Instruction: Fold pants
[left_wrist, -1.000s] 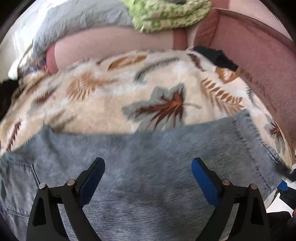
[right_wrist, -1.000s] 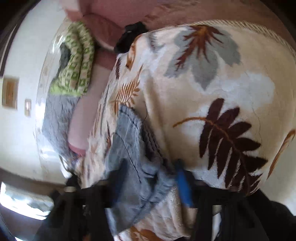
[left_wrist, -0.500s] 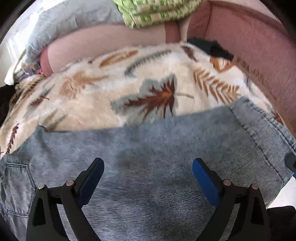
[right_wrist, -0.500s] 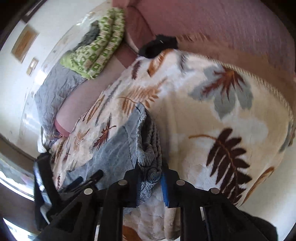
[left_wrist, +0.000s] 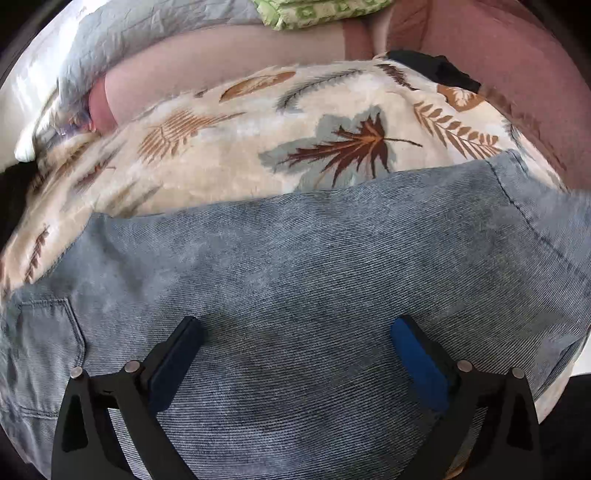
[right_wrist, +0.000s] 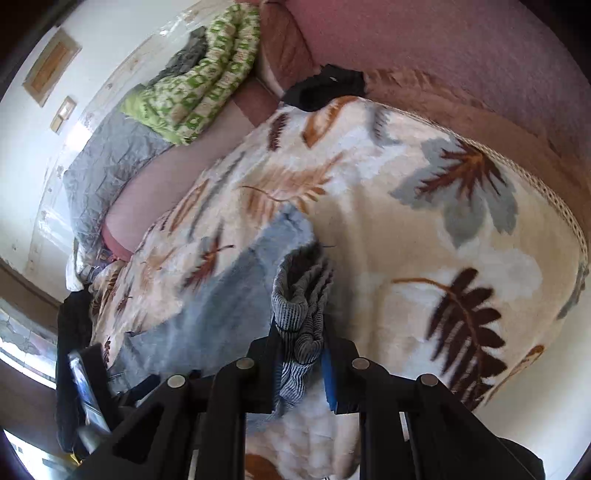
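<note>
Pale blue denim pants (left_wrist: 295, 277) lie spread across a leaf-print blanket (left_wrist: 221, 158) on a sofa, a back pocket at the left. My left gripper (left_wrist: 295, 325) hovers just over the middle of the denim. Its jaws are opening wide and the blue pads (left_wrist: 417, 365) press on nothing. In the right wrist view my right gripper (right_wrist: 299, 339) is shut on a bunched end of the pants (right_wrist: 299, 295), lifted off the blanket (right_wrist: 406, 221). The remaining denim (right_wrist: 221, 306) trails down to the left.
The pink sofa back (right_wrist: 443, 48) curves behind the blanket. A green patterned cloth (right_wrist: 199, 88) and a grey quilted pillow (right_wrist: 107, 166) sit at the far end. A black item (right_wrist: 325, 86) is wedged at the sofa's corner. The blanket's edge drops off at the right.
The right gripper closed on the pants' end, rolled upright and lifted the cloth. The left gripper sank closer to the denim, and its jaws spread a little wider.
</note>
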